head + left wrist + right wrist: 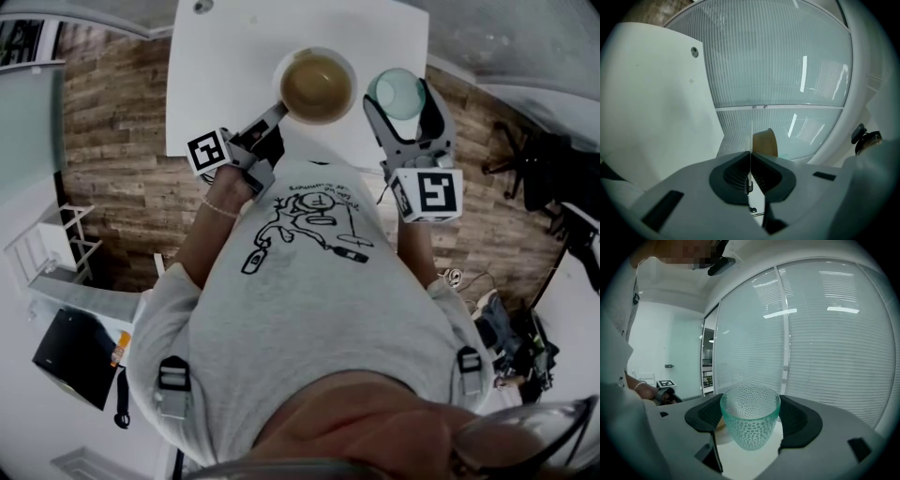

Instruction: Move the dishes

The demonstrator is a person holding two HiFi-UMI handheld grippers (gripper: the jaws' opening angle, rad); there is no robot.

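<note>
The left gripper [750, 165] has its two jaws pressed together on the thin white rim of the bowl [317, 84], and the bowl's brown inside shows just past the pads. The right gripper [751, 418] has its two jaws set apart on either side of the cup [750, 423], a green dotted glass, with both pads against its wall, so the cup is gripped upright with its mouth up.

There is one bowl, one cup and one white table [225, 75]. There are two grippers, each with one marker cube.

The bowl sits over the table's near edge, about midway along it. Whether it rests on the table or is raised off it cannot be told. The cup is over the table's near right corner, just beside the bowl, and the tabletop shows below it in the right gripper view. One small round hole [695, 51] lies near the table's far edge.

The left hand reaches toward the table from its near left side, and its gripper slants in across the table's edge to the bowl's rim. It is rolled onto its side, so the tabletop stands upright in the left gripper view. Its marker cube [208, 152] sits just off the table's near edge, and a bracelet [220, 208] shows on the wrist behind it. The right hand points straight in over the table's near right edge, tipped slightly downward, with its marker cube [428, 194] just short of that edge.
</note>
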